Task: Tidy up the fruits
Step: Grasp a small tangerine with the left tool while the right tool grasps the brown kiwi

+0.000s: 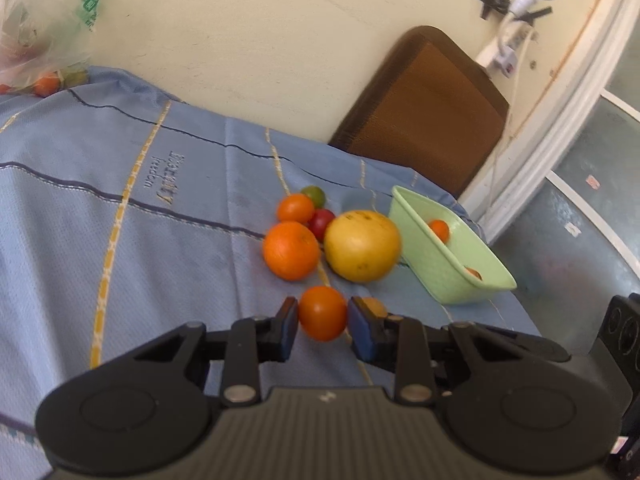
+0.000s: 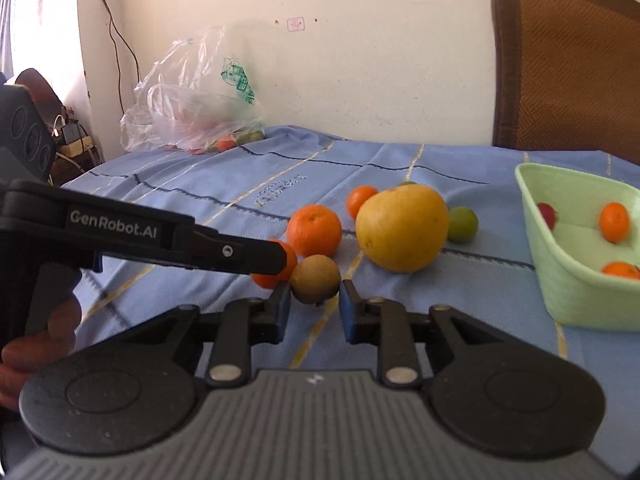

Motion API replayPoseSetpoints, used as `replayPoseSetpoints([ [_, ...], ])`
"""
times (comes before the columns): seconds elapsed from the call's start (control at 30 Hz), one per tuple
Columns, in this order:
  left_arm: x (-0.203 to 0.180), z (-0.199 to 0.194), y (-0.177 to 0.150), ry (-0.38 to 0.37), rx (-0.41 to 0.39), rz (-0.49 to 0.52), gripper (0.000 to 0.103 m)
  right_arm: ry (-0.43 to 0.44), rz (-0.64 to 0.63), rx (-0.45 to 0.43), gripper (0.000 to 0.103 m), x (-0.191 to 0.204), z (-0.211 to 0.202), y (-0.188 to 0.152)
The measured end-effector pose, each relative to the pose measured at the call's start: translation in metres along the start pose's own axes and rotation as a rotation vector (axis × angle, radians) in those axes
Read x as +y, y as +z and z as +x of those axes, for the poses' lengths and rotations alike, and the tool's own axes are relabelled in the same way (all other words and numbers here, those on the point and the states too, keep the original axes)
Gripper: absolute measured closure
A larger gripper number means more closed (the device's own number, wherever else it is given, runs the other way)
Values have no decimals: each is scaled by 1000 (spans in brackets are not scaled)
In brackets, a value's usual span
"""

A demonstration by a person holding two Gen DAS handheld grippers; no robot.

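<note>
My left gripper [image 1: 322,316] is shut on a small orange-red fruit [image 1: 322,313] just above the blue cloth. In the right wrist view it reaches in from the left as the left gripper [image 2: 280,264], with the orange-red fruit [image 2: 272,278] at its tip. Right beside it, my right gripper [image 2: 315,300] is shut on a round brown fruit [image 2: 316,279]. Behind them lie an orange [image 2: 314,230], a big yellow citrus [image 2: 402,227], a small orange [image 2: 360,199] and a green fruit [image 2: 463,224]. The light green basket [image 2: 560,280] at the right holds two small oranges and a red fruit.
A clear plastic bag [image 2: 192,112] with more fruit lies at the cloth's far left corner. A brown chair back [image 2: 568,60] stands against the wall behind the basket. A person's hand [image 2: 40,340] grips the left tool. The cloth's edge drops off to the right of the basket [image 1: 452,264].
</note>
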State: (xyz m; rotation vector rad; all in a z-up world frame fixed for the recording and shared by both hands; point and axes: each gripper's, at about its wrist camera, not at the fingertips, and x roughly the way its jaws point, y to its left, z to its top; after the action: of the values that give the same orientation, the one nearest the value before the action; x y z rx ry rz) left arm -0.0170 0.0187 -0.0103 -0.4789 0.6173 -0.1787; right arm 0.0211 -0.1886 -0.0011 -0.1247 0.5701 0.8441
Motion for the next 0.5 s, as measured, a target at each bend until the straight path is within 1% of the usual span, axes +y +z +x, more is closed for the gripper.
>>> replayPoseSetpoints([
  [0.17, -22, -8, -11, 10, 2, 64, 75, -73, -7, -28, 74, -4, -33, -15],
  [0.3, -30, 2, -19, 76, 29, 99, 74, -91, 20, 12, 73, -14, -32, -24],
  [0.33, -31, 3, -21, 90, 33, 108, 72, -90, 21, 23, 72, -16, -30, -26],
  [0.37, -33, 4, -22, 103, 32, 115, 71, -92, 21, 17, 72, -16, -30, -27],
  [0.43, -36, 2, -23, 115, 22, 124, 63, -89, 16, 9, 70, -15, -30, -28],
  [0.5, -40, 3, -24, 132, 22, 136, 63, -84, 8, -1, 70, -14, -30, -27],
])
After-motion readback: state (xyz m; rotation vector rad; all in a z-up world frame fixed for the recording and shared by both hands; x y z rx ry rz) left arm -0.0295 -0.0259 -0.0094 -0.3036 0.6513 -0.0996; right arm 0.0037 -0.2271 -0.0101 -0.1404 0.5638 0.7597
